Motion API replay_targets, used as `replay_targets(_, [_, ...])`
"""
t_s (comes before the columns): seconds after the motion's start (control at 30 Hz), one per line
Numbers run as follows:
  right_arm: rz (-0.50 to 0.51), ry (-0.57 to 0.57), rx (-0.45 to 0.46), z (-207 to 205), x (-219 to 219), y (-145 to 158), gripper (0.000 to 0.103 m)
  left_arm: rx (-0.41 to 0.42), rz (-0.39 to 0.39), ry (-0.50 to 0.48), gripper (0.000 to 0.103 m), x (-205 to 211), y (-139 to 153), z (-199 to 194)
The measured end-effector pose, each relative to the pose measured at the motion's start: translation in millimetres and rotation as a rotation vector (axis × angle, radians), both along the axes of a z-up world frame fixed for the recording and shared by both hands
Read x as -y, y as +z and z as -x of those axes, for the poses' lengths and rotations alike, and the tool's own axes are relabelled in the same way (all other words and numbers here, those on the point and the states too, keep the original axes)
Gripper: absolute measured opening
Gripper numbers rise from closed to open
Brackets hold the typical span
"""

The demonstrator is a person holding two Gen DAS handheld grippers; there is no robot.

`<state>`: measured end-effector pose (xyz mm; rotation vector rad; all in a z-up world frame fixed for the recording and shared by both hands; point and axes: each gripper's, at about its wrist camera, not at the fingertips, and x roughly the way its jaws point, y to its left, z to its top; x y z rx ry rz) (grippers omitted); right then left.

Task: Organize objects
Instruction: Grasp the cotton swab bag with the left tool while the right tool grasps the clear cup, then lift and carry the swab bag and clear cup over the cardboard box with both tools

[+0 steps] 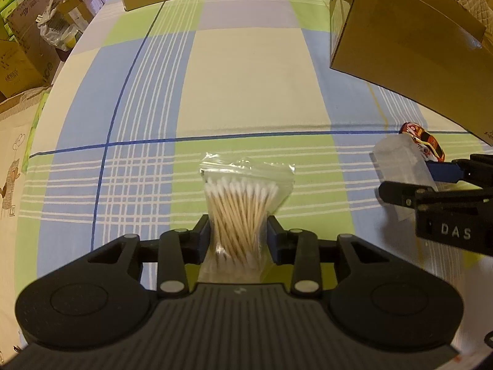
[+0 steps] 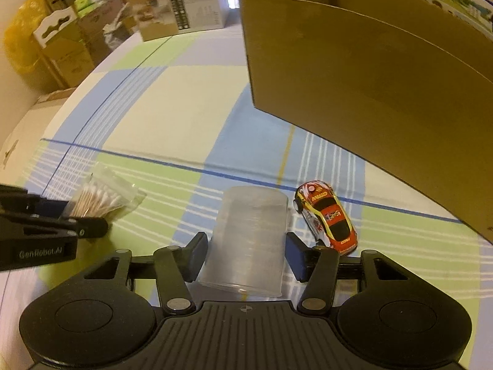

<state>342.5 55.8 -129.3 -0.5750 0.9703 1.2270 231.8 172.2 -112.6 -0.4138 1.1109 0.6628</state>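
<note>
Two tongs low over cloth, left tongs (image 1: 238, 234) pinching swab bag (image 1: 243, 203), right tongs (image 2: 246, 252) astride cup (image 2: 249, 240)

**Colours on the plaid table**

The tablecloth (image 1: 246, 71) was plaid: cream, pale green, light blue, white stripes, dark blue lines. Cotton swabs (image 1: 240, 212) had tan sticks, white tips, in a clear bag. The cup (image 2: 246, 243) was frosted clear. Toy car (image 2: 326, 220) red, yellow, black, white. Box (image 2: 369, 92) plain brown. Grippers black, blue pads (image 2: 197, 254).

left tool (image 1: 238, 234) pinched nearly closed on its load, right tool (image 2: 246, 246) set wider, both low, side by side.
</note>
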Motion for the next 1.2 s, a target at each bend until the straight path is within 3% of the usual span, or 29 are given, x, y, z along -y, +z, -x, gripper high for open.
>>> replay_targets(0.3, [-0.013,0.036,-0.006,-1,31,0,0.05,-0.009,-0.004,-0.009,0.033,4,1,-2])
replay_targets(0.87, [0.013,-0.079,-0.012,-22,109,7,0.05,-0.013,0.015,-0.186,0.032,70,1,-13])
replay_targets(1.2, [0.029,-0.127,-0.01,-23,132,10,0.05,-0.014,0.026,-0.257,0.029,96,1,-14])
